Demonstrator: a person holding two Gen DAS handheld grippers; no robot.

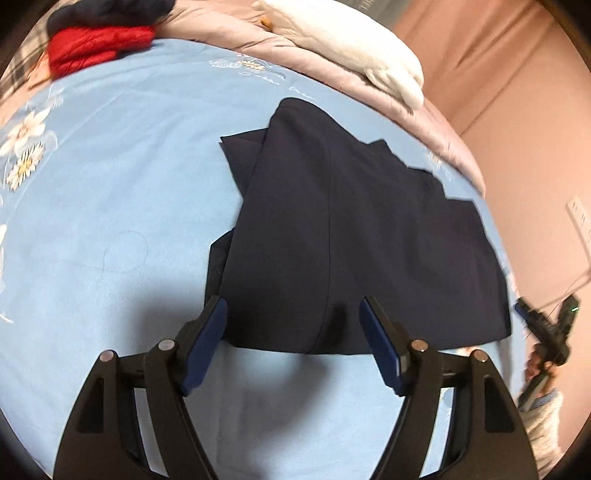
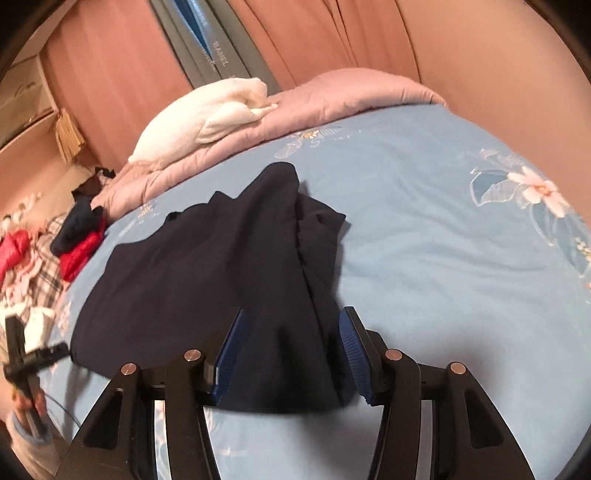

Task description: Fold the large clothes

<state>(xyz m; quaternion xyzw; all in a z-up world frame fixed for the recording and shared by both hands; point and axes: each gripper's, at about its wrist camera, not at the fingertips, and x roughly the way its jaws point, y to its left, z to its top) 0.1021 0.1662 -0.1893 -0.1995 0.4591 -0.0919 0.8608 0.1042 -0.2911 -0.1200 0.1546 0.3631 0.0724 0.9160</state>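
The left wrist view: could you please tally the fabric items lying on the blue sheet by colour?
Navy, folded garment between the left gripper fingers: 1
Navy, bundle at the far edge: 1
Red, puffy garment: 1
White, fluffy item on the quilt: 1
Pink, quilt: 1
Total: 5

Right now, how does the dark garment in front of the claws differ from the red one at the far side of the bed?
The dark navy garment lies spread flat on the blue sheet; the red garment sits bunched at the edge.
The navy one lies alone, uncovered; the red one has another dark garment piled on top.
The navy cloth looks smooth; the red looks quilted.
Both rest on the bed, in neither claw.
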